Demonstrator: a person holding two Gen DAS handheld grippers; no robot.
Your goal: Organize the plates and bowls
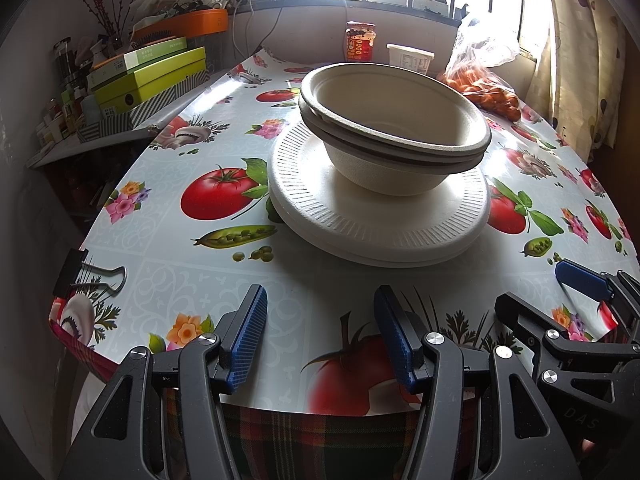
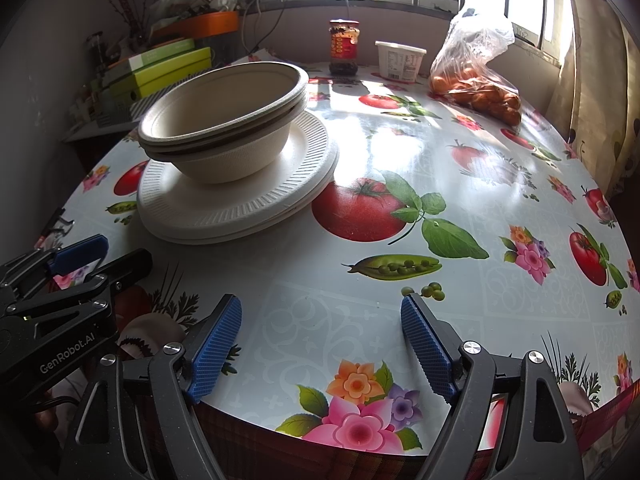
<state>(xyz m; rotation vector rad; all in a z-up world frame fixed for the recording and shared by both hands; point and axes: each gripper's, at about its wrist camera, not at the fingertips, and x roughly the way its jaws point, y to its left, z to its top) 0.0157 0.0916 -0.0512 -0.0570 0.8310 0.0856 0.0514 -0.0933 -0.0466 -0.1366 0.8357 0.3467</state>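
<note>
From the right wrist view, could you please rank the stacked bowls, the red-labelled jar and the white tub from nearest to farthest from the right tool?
1. Stacked bowls, left, on the plates.
2. Red-labelled jar and white tub, far edge by the window: too close to call.

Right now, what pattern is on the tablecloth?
The tablecloth is pale with printed tomatoes, pea pods, mushrooms and pink flowers. It shows best in the right wrist view.

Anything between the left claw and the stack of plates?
No: only bare patterned tablecloth lies between left claw and white ribbed plates, per left wrist view.
</note>
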